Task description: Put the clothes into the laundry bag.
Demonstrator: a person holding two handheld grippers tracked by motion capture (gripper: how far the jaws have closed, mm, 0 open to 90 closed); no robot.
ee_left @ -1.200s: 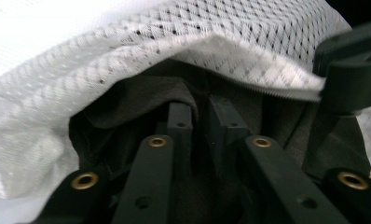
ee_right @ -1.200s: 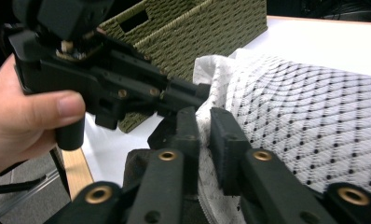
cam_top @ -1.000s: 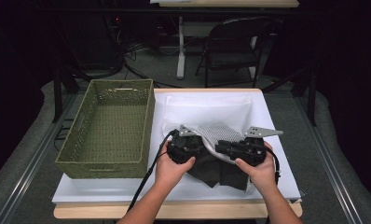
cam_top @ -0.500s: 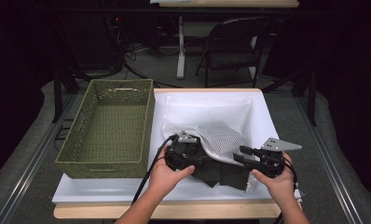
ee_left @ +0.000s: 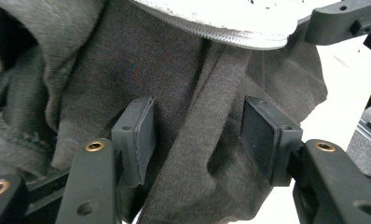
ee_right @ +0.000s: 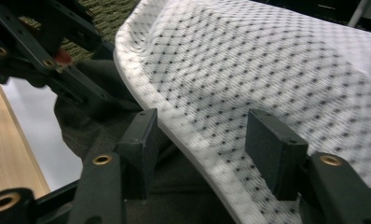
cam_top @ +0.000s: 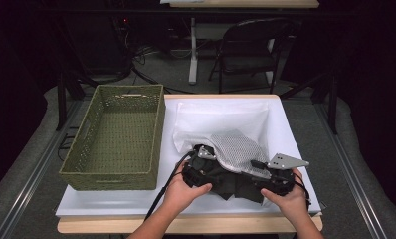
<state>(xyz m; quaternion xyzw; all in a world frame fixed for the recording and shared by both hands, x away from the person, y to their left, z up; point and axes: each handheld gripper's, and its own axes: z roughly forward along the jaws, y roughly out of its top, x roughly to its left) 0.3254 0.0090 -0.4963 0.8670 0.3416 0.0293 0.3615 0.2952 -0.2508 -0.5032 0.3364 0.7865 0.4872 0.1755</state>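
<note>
A dark grey garment [cam_top: 231, 181] lies bunched on the white sheet [cam_top: 221, 112] near the front edge of the desk [cam_top: 186, 225], towards its right half, with a white mesh bag [cam_top: 238, 152] lying over its far side. The heap's long axis runs roughly along the front edge, left to right; the mesh bag slants from the heap's near right up towards the middle of the desk.

The left claw [cam_top: 198, 167] sits at the heap's left end, the right claw [cam_top: 265, 174] at its right end. In the left gripper view the left claw [ee_left: 197, 140] has just been opening: its pads stand apart with a fold of the garment [ee_left: 183, 84] between them, not squeezed. In the right gripper view the right claw [ee_right: 200, 140] has also just been opening and stands wide, the hemmed edge of the mesh bag [ee_right: 267, 70] running between its pads without being pinched.

Bare sheet lies open behind the heap up to the far edge, and a narrow strip in front. The right edge of the desk is close beside the right hand [cam_top: 290, 199].

A green woven basket [cam_top: 114, 172] stands on the left part of the desk, its long axis running front to back, and holds nothing.
</note>
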